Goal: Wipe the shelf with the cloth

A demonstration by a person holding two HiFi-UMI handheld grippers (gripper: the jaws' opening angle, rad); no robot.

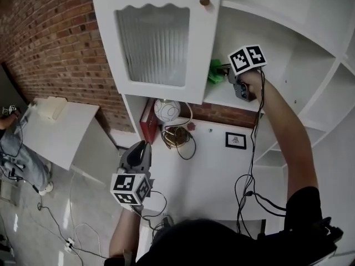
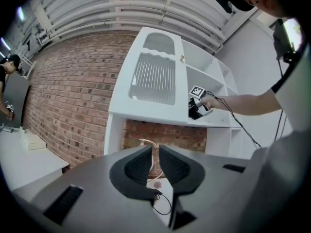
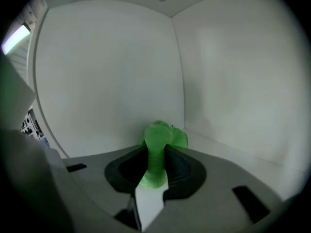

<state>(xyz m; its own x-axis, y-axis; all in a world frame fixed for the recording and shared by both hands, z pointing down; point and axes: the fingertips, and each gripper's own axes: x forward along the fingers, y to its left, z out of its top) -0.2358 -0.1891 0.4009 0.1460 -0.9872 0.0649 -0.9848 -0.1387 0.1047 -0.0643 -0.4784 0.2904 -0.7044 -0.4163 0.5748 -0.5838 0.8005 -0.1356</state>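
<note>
While the person is standing before the tall white shelving unit, the left gripper (image 1: 140,148) is hanging nearest and lowest, over the white desk surface (image 1: 216,170). Its jaws are sitting almost together with only a thin slit between them, and they are gripping nothing. Black cables (image 1: 249,190) are trailing down beside the person's right arm.

Items lying further back on the desk:
- a small black-framed picture (image 1: 236,140), lying flat;
- a white globe lamp (image 1: 167,110) with a looped cord, under the cabinet;
- a flat red object (image 1: 147,121), leaning just beside the lamp.

Higher up, the right gripper (image 1: 224,73) is reaching into an open compartment of the unit. Its jaws are pinching a crumpled green cloth (image 3: 158,144), which is bulging out past the fingertips. The cloth is resting on the white shelf board (image 1: 233,96), near the compartment's back corner and just behind the edge of the cabinet door. In the right gripper view, the plain white walls are closing in around the cloth on both sides.

A white cabinet door with a ribbed glass panel (image 1: 155,37) and a round wooden knob (image 1: 204,1) is standing open to the left of that compartment.

Furthest off, a red brick wall (image 1: 55,43) is running behind a white table (image 1: 55,132), where another person in jeans (image 1: 19,159) is standing.
</note>
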